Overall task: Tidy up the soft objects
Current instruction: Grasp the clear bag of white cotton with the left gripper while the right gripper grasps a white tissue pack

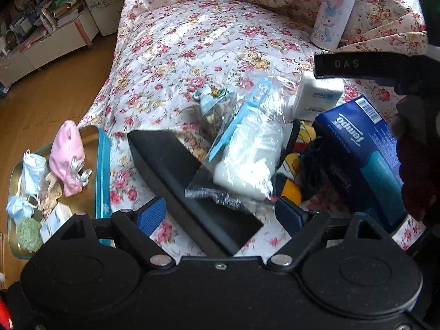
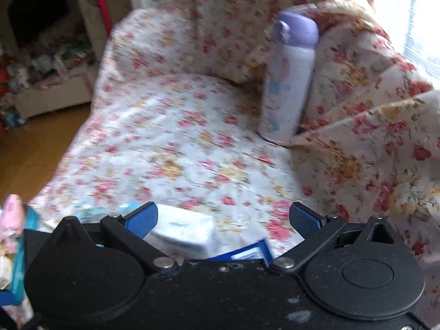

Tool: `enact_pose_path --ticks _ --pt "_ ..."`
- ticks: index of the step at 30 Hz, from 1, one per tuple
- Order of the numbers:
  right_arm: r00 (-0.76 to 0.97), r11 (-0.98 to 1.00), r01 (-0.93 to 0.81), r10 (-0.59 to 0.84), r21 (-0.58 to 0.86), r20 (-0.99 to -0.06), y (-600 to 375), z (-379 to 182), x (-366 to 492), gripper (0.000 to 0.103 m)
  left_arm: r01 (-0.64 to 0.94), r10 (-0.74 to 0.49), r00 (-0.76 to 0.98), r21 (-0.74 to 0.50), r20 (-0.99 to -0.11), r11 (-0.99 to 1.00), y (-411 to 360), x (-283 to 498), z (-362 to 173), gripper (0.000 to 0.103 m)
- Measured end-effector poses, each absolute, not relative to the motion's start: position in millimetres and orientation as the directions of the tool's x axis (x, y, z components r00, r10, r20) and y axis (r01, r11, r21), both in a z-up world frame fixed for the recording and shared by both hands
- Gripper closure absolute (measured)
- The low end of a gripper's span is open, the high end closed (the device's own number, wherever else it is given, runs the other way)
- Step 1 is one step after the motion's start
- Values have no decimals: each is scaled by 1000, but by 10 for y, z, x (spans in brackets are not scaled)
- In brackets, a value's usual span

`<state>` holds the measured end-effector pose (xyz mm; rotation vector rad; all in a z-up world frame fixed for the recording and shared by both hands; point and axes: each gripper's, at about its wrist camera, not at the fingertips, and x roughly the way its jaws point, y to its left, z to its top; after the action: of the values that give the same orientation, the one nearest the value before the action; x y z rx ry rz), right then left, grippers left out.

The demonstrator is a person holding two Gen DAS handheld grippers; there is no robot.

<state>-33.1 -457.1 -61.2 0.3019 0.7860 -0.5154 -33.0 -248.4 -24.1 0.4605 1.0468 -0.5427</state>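
My left gripper [image 1: 220,214] holds a black rectangular case [image 1: 192,181]; on it lies a clear zip bag of white padding [image 1: 244,154], light, slippery, crushable, best pinched by its blue zipper strip. My right gripper [image 2: 224,217] gapes wide and empty above a small tissue pack [image 2: 184,228], blurred here.

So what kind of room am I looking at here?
Probably a lived-in home room: a floral cover over what looks like a sofa or bed, a wooden floor, cluttered shelves, and a purple-capped bottle.
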Motion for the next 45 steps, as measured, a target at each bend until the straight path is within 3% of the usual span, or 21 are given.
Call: enact_pose_path --ticks 7,16,20,28,36,45 --pt "650 841 530 -322 108 -688 -4601 -563 -389 1 639 -192 391 115 -900 760 -2565 -247 -295 20" --pt "627 869 493 -331 31 -705 -4491 -608 -322 1 689 -162 390 170 -907 704 -2811 -206 -473 20" --pt "642 886 463 -315 26 -699 -4485 -571 -387 1 686 -154 379 165 -912 709 -2867 -93 -496 35" --pt "645 920 393 -273 4 -714 -4447 -595 -402 1 658 -167 369 130 -914 742 -2877 91 -455 38" --pt "462 841 527 -403 -121 -790 -4673 -875 -163 2 665 -179 355 113 -918 738 -2932 87 -487 38" --pt "486 791 612 -369 6 -792 -4993 -852 -125 2 661 -193 338 87 -921 745 -2972 114 -495 37"
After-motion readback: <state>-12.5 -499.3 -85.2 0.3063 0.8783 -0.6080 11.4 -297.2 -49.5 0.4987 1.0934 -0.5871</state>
